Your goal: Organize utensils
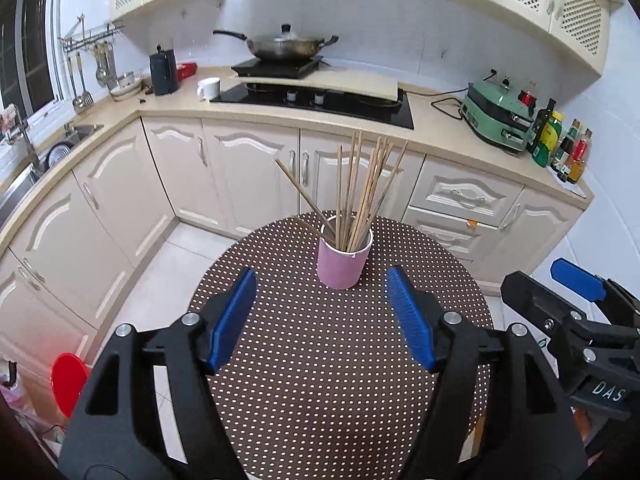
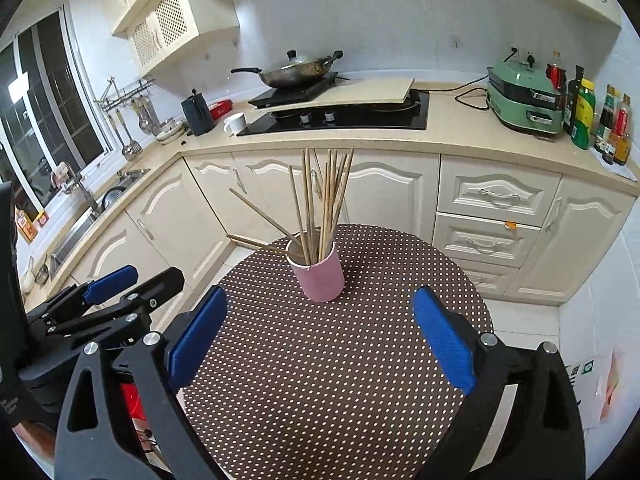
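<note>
A pink cup (image 1: pixel 343 264) stands upright near the far edge of a round brown polka-dot table (image 1: pixel 320 380). Several wooden chopsticks (image 1: pixel 360 192) stand in it, two leaning out to the left. My left gripper (image 1: pixel 322 280) is open and empty, above the table just short of the cup. In the right wrist view the cup (image 2: pixel 320 276) with its chopsticks (image 2: pixel 324 200) sits ahead, and my right gripper (image 2: pixel 320 300) is open and empty. The right gripper also shows at the right edge of the left wrist view (image 1: pixel 560 284), and the left gripper at the left of the right wrist view (image 2: pixel 136 276).
Cream kitchen cabinets (image 1: pixel 248 176) and a counter with a hob (image 1: pixel 320 100), a wok (image 1: pixel 284 46) and a white mug (image 1: pixel 210 88) lie beyond the table. A sink (image 1: pixel 24 176) is at left, a green appliance (image 1: pixel 496 116) and bottles (image 1: pixel 560 148) at right. A red stool (image 1: pixel 68 380) stands beside the table.
</note>
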A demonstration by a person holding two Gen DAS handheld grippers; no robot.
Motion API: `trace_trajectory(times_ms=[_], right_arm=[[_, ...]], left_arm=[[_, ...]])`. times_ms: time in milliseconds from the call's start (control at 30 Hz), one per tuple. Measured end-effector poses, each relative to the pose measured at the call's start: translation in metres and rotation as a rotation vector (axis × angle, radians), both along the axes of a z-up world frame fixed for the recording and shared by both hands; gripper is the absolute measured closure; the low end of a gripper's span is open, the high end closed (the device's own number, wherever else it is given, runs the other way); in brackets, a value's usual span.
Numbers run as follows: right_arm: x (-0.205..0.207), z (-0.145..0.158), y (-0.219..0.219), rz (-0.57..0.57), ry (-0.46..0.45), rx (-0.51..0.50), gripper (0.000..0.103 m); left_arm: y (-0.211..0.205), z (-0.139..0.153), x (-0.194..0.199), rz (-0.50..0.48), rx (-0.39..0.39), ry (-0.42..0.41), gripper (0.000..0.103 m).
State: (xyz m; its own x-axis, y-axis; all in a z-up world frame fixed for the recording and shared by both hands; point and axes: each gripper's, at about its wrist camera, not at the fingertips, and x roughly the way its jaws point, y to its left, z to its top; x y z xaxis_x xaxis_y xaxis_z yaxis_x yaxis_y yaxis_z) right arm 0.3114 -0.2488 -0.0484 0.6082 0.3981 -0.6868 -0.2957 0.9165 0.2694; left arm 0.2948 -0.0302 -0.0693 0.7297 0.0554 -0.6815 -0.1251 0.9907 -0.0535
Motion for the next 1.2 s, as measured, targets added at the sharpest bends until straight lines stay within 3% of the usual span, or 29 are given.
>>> trace_trajectory(times_ms=[733, 933, 1200], right_arm=[[-0.12, 0.055, 0.004, -0.085, -0.127, 0.024, 0.009], [-0.134, 0.063, -0.001, -0.091, -0.152, 0.029, 0.009], [-0.143, 0.066, -0.004, -0.091, -0.16, 0.036, 0.009]], left_arm=[[0.004, 0.048, -0.115, -0.086, 0.038, -0.129, 0.031], [0.005, 0.061, -0.137, -0.07, 0.049, -0.186, 0.031], [0.005, 0.063, -0.148, -0.069, 0.043, -0.197, 0.031]])
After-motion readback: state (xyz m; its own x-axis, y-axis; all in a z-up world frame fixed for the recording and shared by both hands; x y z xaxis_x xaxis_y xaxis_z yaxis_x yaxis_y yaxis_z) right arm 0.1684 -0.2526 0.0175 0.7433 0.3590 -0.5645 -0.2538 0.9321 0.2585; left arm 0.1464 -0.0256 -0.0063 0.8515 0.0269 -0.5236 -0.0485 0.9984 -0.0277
